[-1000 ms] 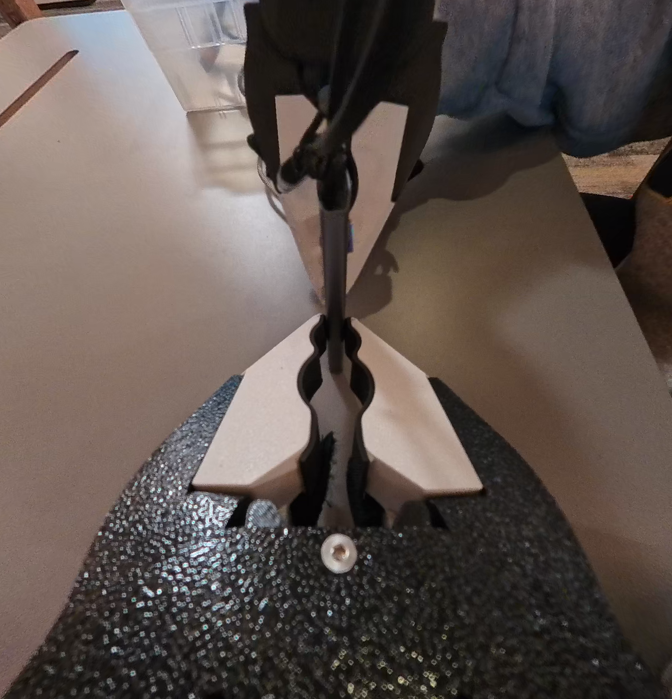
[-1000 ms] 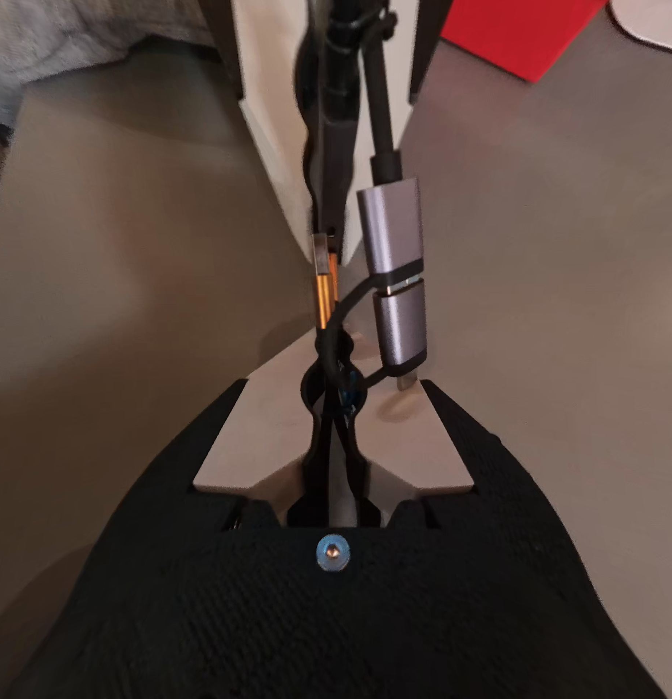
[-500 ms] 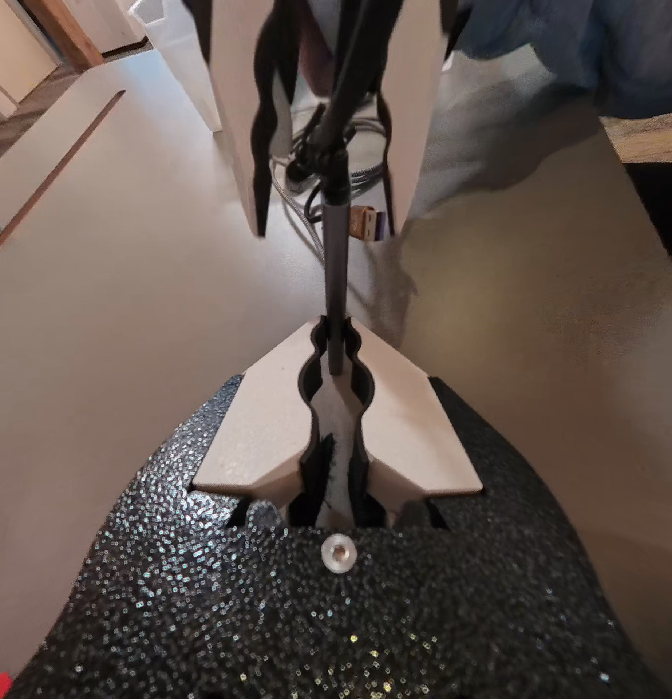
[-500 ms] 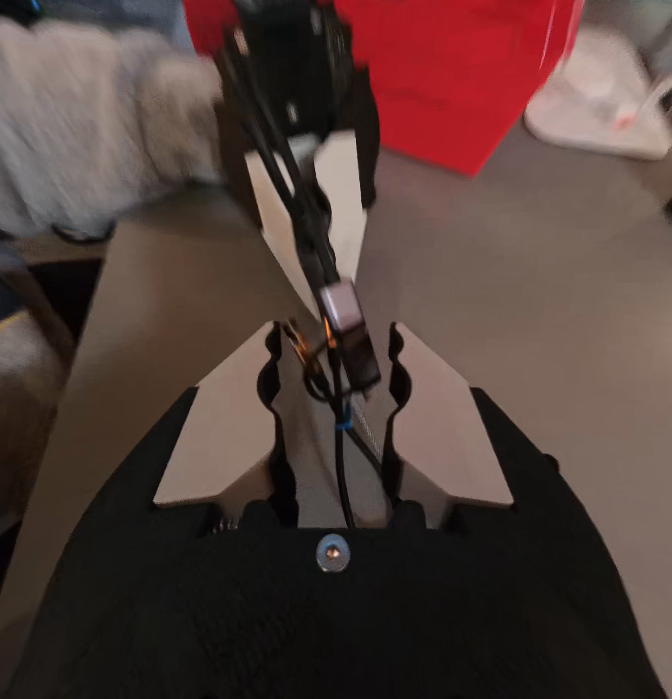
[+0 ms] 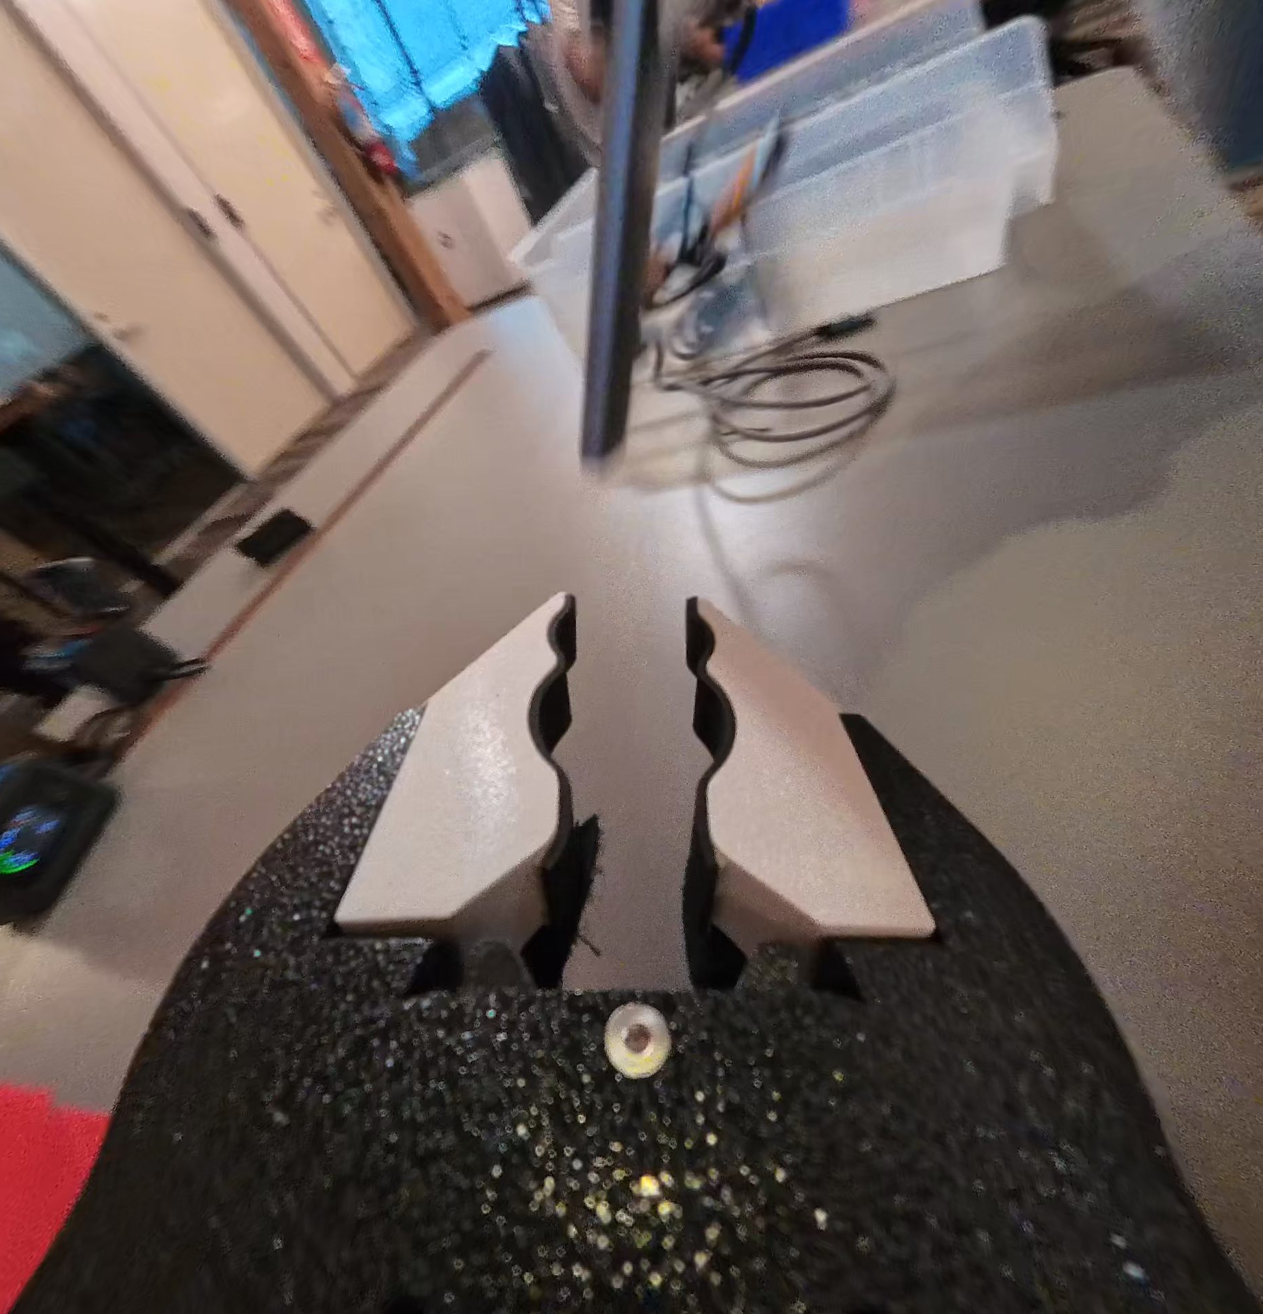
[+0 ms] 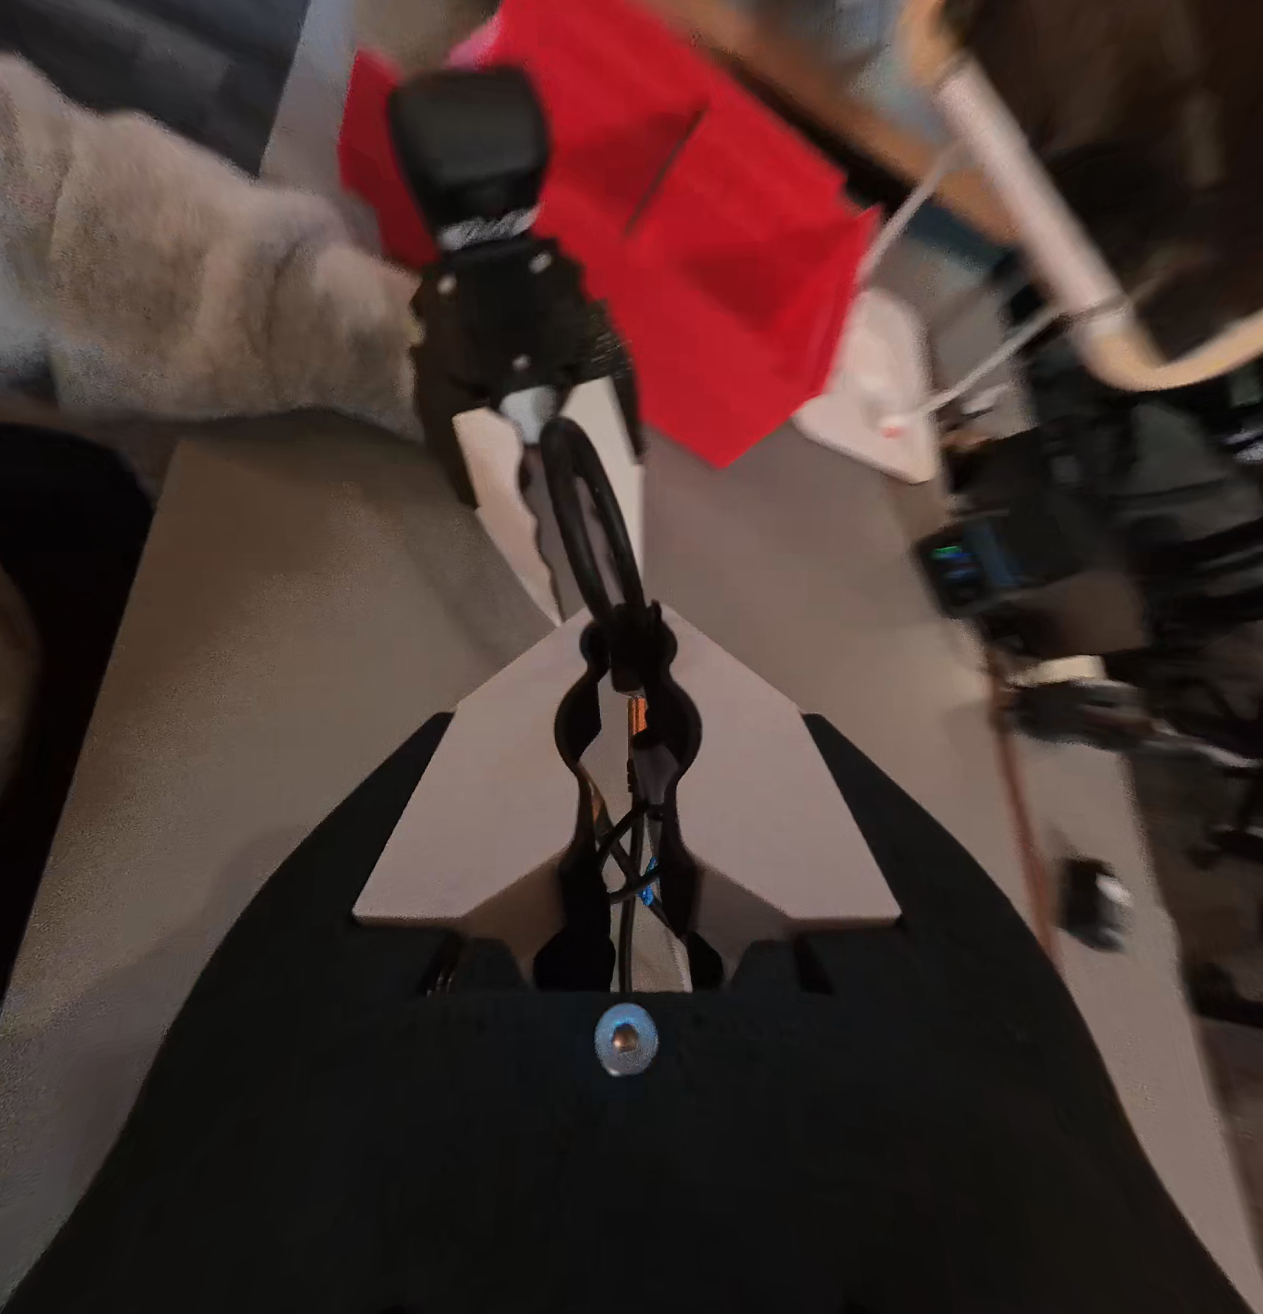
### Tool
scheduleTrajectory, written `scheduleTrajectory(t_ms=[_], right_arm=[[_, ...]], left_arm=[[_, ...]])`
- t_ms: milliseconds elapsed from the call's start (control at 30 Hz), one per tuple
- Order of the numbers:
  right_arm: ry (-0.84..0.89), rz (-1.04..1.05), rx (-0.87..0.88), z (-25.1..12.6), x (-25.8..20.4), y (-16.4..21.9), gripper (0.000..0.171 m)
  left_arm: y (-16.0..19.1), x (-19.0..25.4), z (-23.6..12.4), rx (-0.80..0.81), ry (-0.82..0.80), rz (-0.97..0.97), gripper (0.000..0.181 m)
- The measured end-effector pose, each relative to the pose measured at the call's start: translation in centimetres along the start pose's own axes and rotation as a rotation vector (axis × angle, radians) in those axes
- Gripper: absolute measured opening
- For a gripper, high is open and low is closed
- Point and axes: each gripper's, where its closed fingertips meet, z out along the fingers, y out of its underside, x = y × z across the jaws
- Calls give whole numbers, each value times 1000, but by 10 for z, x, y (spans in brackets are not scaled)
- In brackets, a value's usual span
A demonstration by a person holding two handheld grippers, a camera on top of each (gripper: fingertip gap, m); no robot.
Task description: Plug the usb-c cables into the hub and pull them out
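Your left gripper [image 5: 630,626] stands partly open over the pale table [image 5: 1041,640], its two pale fingers [image 5: 486,768] parted by a clear gap with nothing between them and nothing touching the pads. Ahead of it and above, a dark grey hub [image 5: 618,234] hangs edge-on, its lower end clear of your left fingertips and apart from them. Beyond it a coil of black cable [image 5: 792,412] lies on the table beside a clear plastic bin [image 5: 899,178]. Your right gripper [image 6: 625,626] is closed tight, the wavy inner edges of its fingers [image 6: 501,775] meeting at the tips around a black usb-c cable [image 6: 586,512], which loops up out of the tips toward the left gripper. Behind the pinch, in the hollows between the fingers, you can see an orange-banded plug [image 6: 637,713] and thin dark leads, blurred. From the right wrist view your left gripper sits just beyond the right one's tips, with a fuzzy grey sleeve [image 6: 188,284] behind it and a red box [image 6: 685,249] farther back on the table
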Motion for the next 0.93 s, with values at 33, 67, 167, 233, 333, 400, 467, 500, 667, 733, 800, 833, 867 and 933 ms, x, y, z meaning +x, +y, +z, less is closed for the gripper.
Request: scheduleTrajectory(t_ms=[33,67,167,233,333,400,467,500,667,733,800,833,867,933], right_arm=[[61,-10,35,-25,16,-10,7],[125,-20,67,-52,33,-19,7],[314,-54,128,-130,83,-46,8],[409,-74,128,-175,111,-62,8],[504,-90,93,-227,144,-80,8],[562,-109,74,-256,161,-91,8],[622,-126,38,-280,179,-96,8],[650,-125,20,-291,188,-96,8],[728,-58,-37,-322,220,-60,8],[737,-14,-51,-321,223,-28,8],[752,20,-58,-313,221,11,8],[753,32,-72,-306,217,33,8],[752,38,-73,-297,210,53,8],[749,64,-28,-279,194,85,8]], left_arm=[[0,-9,-3,8,-49,4,29],[0,-15,-4,16,-86,-4,30],[-4,-29,-8,48,-170,-29,29],[-1,-34,-10,42,-199,-33,29],[3,-38,-11,24,-223,-33,28],[7,-40,-10,8,-237,-33,27],[9,-40,-9,-6,-237,-30,27],[9,-40,-9,-11,-239,-27,27],[12,-41,-8,-24,-245,-31,27],[13,-42,-8,-30,-248,-40,27],[13,-42,-8,-33,-249,-42,27],[13,-41,-7,-37,-247,-40,27],[14,-41,-7,-43,-248,-36,27],[16,-39,-5,-57,-243,-23,26]])
